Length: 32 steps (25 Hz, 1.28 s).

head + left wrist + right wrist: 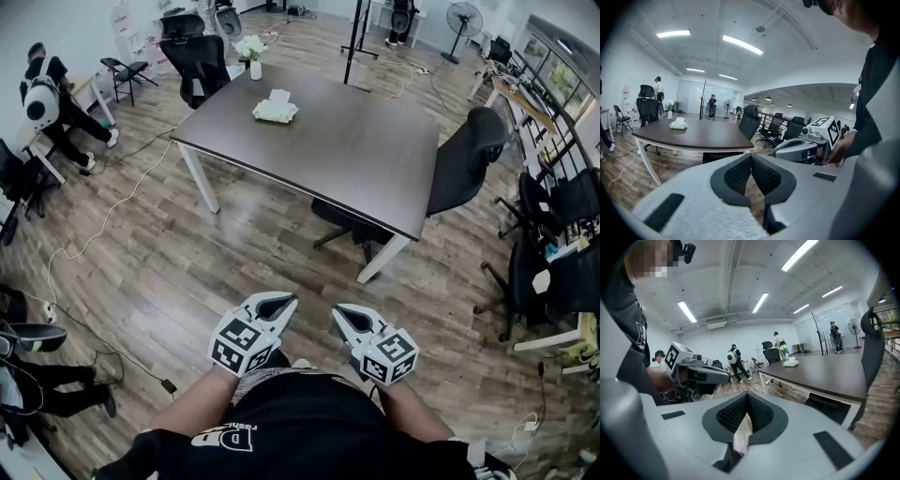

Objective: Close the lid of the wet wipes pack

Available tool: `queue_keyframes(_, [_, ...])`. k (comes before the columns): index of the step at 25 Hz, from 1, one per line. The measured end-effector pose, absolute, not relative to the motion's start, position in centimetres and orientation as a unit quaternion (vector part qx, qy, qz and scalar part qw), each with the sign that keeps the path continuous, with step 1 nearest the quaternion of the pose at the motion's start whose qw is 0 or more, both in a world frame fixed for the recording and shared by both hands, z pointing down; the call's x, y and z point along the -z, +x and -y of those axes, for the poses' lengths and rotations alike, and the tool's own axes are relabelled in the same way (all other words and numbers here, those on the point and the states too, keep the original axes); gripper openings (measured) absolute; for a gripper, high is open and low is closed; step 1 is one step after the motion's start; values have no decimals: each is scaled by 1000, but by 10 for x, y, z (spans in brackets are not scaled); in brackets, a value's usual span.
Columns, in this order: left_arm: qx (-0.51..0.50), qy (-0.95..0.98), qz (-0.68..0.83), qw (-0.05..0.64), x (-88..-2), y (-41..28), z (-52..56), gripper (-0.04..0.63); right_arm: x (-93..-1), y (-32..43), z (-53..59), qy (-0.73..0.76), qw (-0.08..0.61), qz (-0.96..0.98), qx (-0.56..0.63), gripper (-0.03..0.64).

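The wet wipes pack (276,110) lies on the far left part of a dark table (356,159), pale green with its white lid standing up. It shows small in the left gripper view (678,124) and the right gripper view (790,363). My left gripper (277,306) and right gripper (345,319) are held close to my body, far short of the table, both shut with nothing between their pads. Each gripper shows in the other's view: the right gripper (787,147) and the left gripper (724,377).
A white vase with flowers (253,52) stands behind the pack. Black office chairs (469,159) surround the table, one at its right side. Cables (112,216) trail over the wooden floor. People (47,94) sit and stand at the room's edges.
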<state>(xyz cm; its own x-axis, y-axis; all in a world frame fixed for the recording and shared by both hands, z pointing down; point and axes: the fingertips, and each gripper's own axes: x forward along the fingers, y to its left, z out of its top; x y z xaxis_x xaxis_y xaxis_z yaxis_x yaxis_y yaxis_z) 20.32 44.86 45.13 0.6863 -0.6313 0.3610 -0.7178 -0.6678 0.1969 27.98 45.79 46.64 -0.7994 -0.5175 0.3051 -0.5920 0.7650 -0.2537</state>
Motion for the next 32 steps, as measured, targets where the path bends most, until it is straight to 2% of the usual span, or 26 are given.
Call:
queue_keyframes(23, [-114, 890, 397, 195, -462, 194, -425, 18, -479, 279, -438, 290, 109, 932, -187, 5])
queue_keyframes(32, [-115, 889, 398, 194, -466, 179, -385, 18, -484, 264, -399, 287, 116, 931, -194, 5])
